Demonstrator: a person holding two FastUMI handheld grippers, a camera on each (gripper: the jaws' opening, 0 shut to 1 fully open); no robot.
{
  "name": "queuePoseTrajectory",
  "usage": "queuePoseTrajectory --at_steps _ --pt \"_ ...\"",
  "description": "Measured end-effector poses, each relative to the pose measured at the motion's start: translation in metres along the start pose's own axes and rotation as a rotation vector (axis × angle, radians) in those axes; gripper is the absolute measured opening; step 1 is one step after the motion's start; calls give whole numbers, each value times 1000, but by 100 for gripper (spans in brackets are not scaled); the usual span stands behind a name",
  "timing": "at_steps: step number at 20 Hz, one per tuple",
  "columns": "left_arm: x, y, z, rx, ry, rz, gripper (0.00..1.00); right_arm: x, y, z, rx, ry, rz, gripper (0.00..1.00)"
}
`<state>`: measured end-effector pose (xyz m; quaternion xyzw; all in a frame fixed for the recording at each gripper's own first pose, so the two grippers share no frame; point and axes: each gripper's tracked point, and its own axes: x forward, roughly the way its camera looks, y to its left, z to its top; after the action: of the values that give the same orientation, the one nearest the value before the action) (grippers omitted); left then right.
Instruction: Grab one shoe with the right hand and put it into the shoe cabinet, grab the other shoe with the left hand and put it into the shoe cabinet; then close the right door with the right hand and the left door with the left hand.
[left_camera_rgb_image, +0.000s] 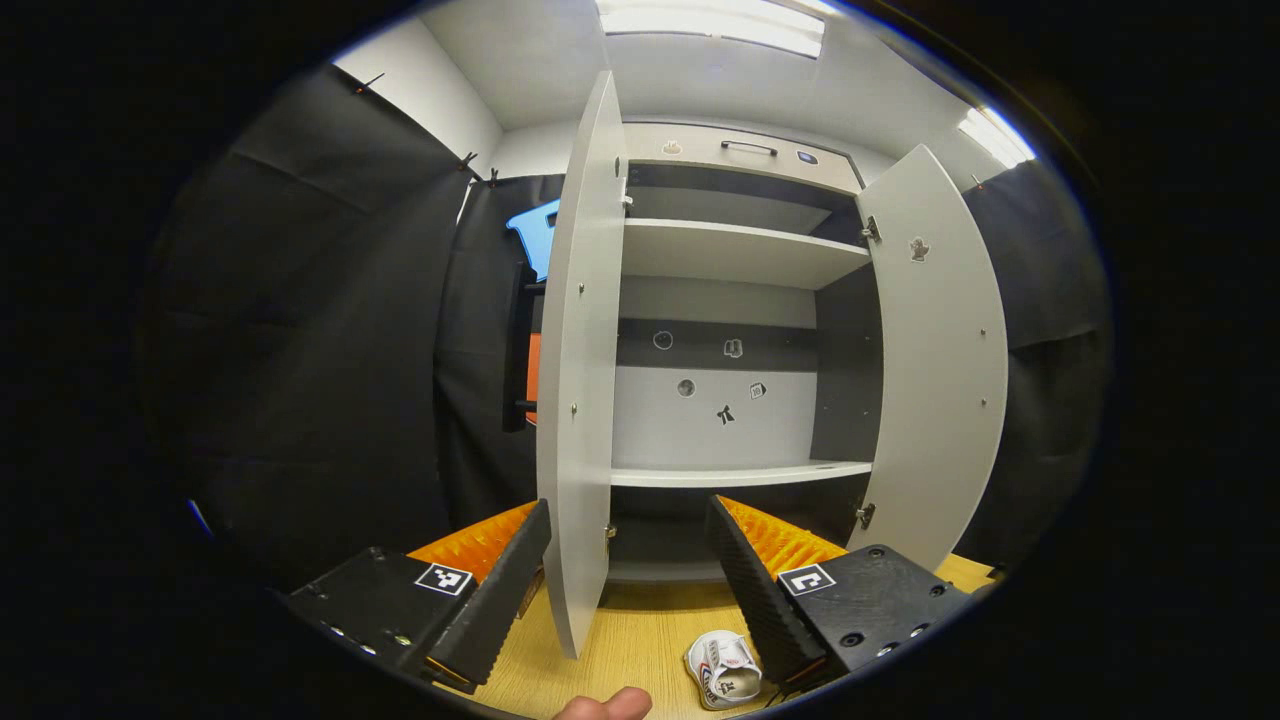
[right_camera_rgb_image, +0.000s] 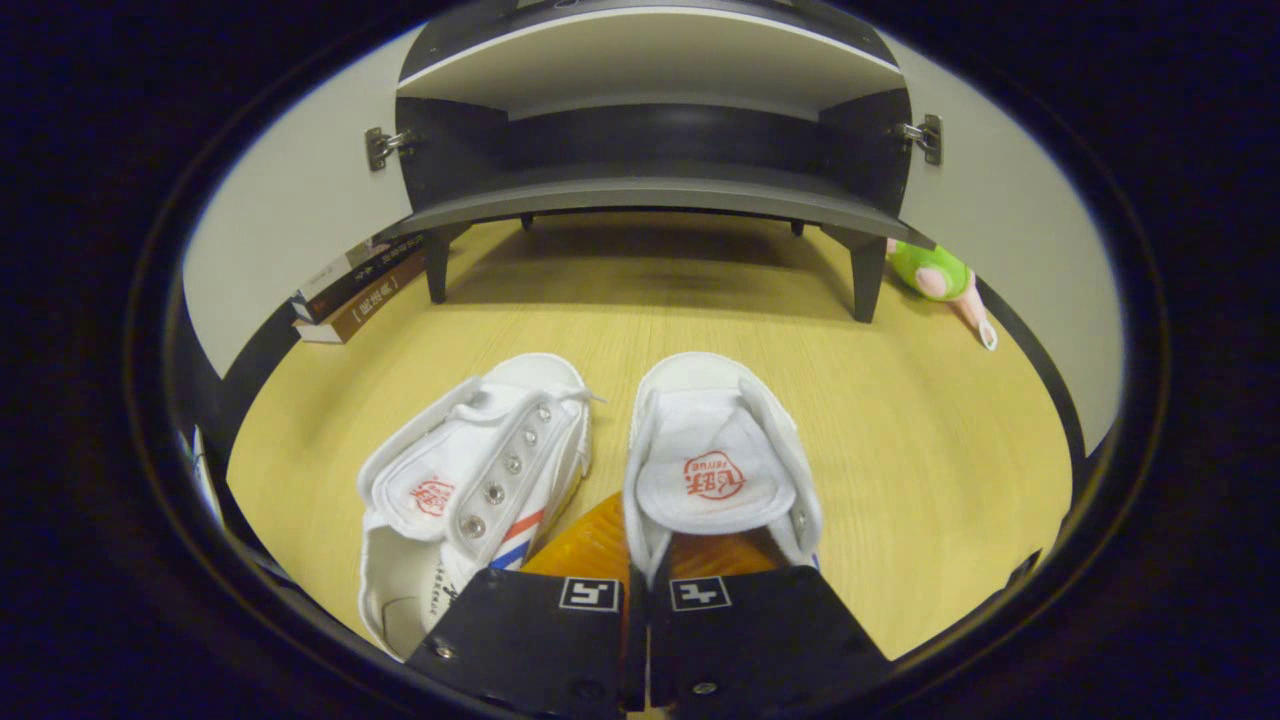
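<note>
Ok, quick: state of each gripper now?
Left gripper: open, holding nothing, facing the shoe cabinet.
Right gripper: shut on the right-hand white shoe's side wall.

Two shoes, two doors, one plush toy.

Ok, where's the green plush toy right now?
In the right gripper view, the green plush toy lies on the wooden floor at upper right, just beside the cabinet's right front leg.

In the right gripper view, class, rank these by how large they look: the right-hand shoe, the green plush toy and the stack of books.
Largest to smallest, as they appear:
1. Right-hand shoe, though it lies nearest the camera, which inflates it.
2. and 3. Stack of books and green plush toy look alike, both far off beside the cabinet; I won't rank them.
</note>
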<state>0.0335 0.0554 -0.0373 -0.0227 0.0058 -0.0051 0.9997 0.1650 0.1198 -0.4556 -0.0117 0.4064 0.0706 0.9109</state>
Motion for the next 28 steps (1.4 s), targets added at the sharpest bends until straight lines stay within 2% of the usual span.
queuePoseTrajectory --at_steps 4,8,13,19,24,28 --pt "0 -3 1 -1 -5 -3 95 -9 -14 12 -8 -72 -25 4" --pt "0 -6 3 -3 -14 -9 95 -22 -24 15 41 -91 -26 3" --pt "-1 -11 6 -16 -20 -15 95 -54 -28 41 -1 -172 -37 4" --pt "-4 -16 16 -20 -47 -24 95 -108 -22 117 -8 -270 -22 3" --pt "-5 -18 14 -12 -41 -31 95 -157 -7 187 -27 -339 18 3" --pt "-6 -21 12 -13 -37 -42 95 -178 10 243 -29 -381 54 3"
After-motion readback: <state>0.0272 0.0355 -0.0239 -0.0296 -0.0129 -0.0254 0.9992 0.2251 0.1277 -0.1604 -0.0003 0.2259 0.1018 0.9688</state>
